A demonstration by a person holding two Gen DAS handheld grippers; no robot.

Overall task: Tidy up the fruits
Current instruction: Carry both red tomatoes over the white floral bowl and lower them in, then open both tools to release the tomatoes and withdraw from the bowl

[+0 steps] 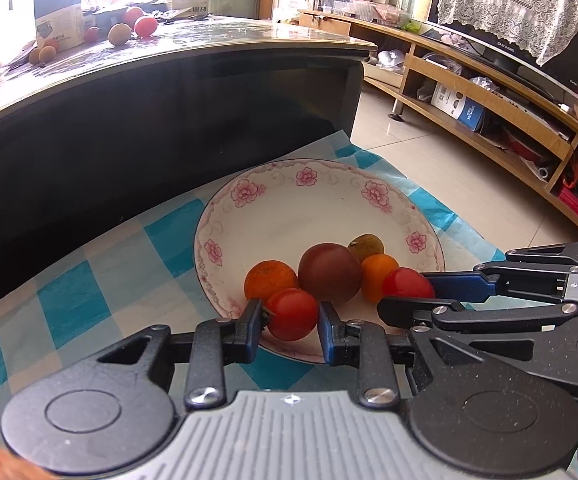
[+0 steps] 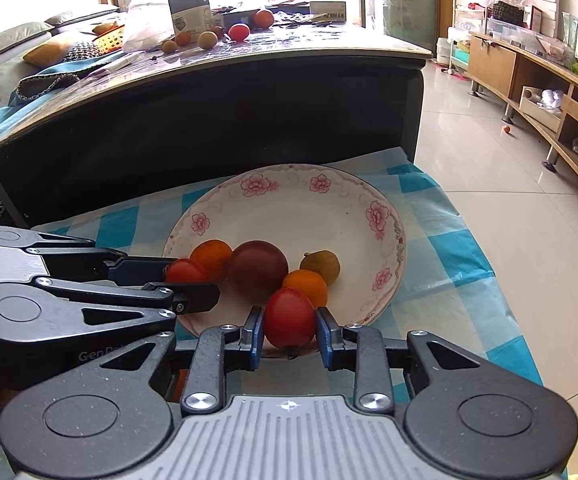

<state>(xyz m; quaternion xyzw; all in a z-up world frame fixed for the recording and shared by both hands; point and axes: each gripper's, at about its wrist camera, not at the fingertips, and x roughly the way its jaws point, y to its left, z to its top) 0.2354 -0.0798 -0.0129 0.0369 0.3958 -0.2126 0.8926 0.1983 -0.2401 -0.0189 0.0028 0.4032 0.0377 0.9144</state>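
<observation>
Your plate [image 1: 249, 216] sits on the checked cloth [image 1: 69, 300] close under the dark table edge [image 1: 169, 80], its far half bare; your left gripper [image 1: 291, 320] and right gripper [image 2: 289, 330] each clamp a red tomato [image 1: 292, 314] over the near rim

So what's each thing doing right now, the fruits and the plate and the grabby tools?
Left tool: shut on a red tomato.
Right tool: shut on another red tomato.
Plate: on the checked cloth, far half bare.
Dark round fruit: lying in the plate.
Two orange fruits: in the plate beside it.
</observation>
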